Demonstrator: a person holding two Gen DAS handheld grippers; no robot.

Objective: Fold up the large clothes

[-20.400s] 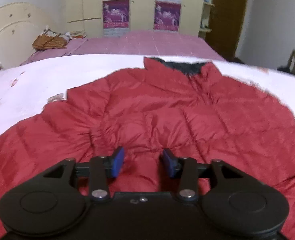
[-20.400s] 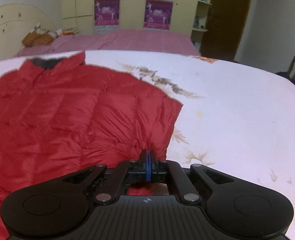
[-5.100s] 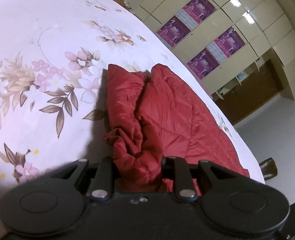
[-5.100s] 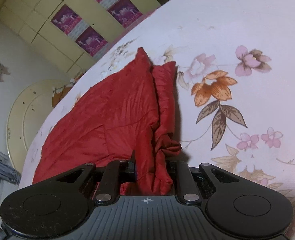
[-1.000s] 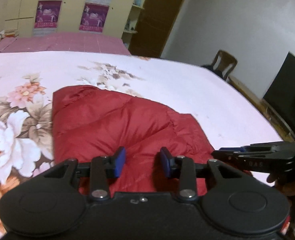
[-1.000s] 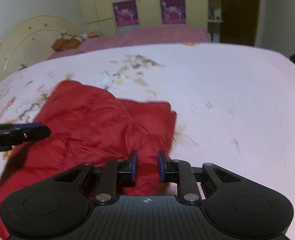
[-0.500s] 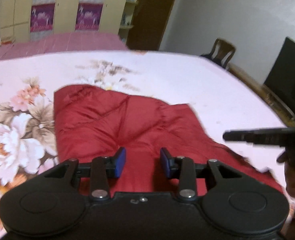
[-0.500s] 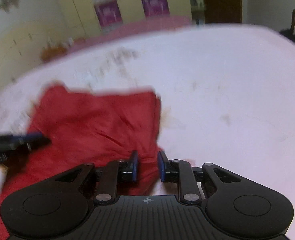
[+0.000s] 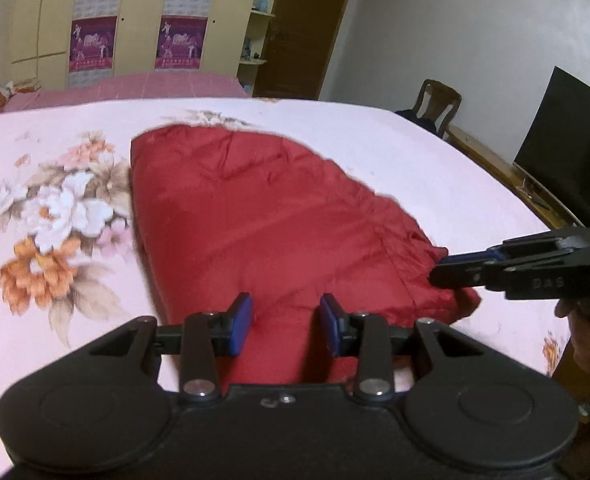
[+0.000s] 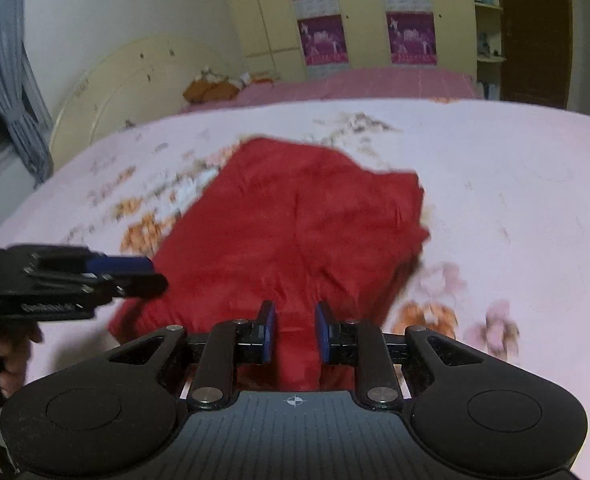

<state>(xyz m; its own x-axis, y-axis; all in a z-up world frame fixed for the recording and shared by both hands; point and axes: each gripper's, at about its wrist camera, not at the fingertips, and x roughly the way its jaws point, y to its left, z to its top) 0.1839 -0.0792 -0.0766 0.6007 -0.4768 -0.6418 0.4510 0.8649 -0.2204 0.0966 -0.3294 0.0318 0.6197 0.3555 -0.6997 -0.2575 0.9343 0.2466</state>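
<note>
The red padded jacket (image 9: 255,216) lies folded into a compact pile on the pink floral bedspread (image 9: 35,208); it also shows in the right wrist view (image 10: 295,224). My left gripper (image 9: 286,324) is open and empty, hovering over the jacket's near edge. My right gripper (image 10: 294,336) is open and empty, also over the jacket's near edge. In the left wrist view the right gripper (image 9: 447,266) reaches in from the right at the jacket's right corner. In the right wrist view the left gripper (image 10: 151,274) comes in from the left at the jacket's left side.
The bedspread's right edge (image 9: 527,216) drops off near a dark TV screen (image 9: 563,152) and a wooden chair (image 9: 435,104). A cream headboard (image 10: 127,88) and a second pink bed (image 10: 355,80) stand behind, with yellow wardrobes (image 9: 135,20) at the back wall.
Both grippers stay open and have pulled back slightly from the folded jacket. The right gripper's jaws have widened a little. The jacket lies still.
</note>
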